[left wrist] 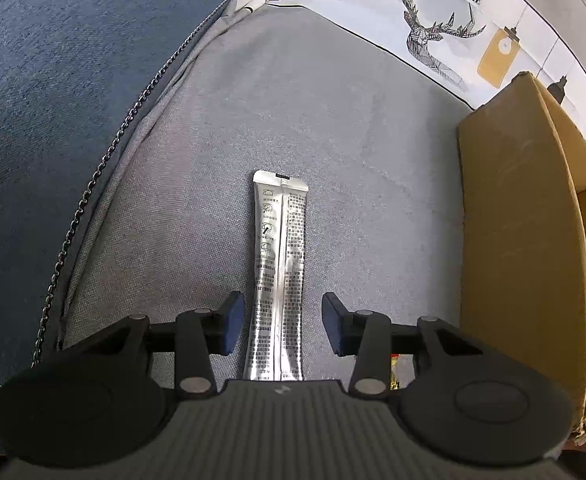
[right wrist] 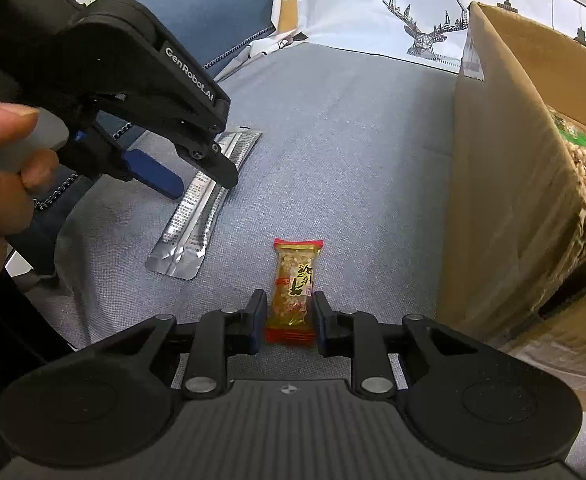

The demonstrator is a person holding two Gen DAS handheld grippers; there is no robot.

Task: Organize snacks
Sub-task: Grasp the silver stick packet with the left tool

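A long silver foil sachet lies on the grey sofa cushion, between the pads of my open left gripper; small gaps show on both sides. It also shows in the right wrist view, with the left gripper straddling it. A small red and yellow wrapped candy lies between the pads of my right gripper, which is open with the pads close beside the wrapper. An open cardboard box with snacks inside stands at the right.
The box wall stands right of the left gripper. A white cloth with a deer print covers the sofa back. A blue cushion and a metal chain lie to the left.
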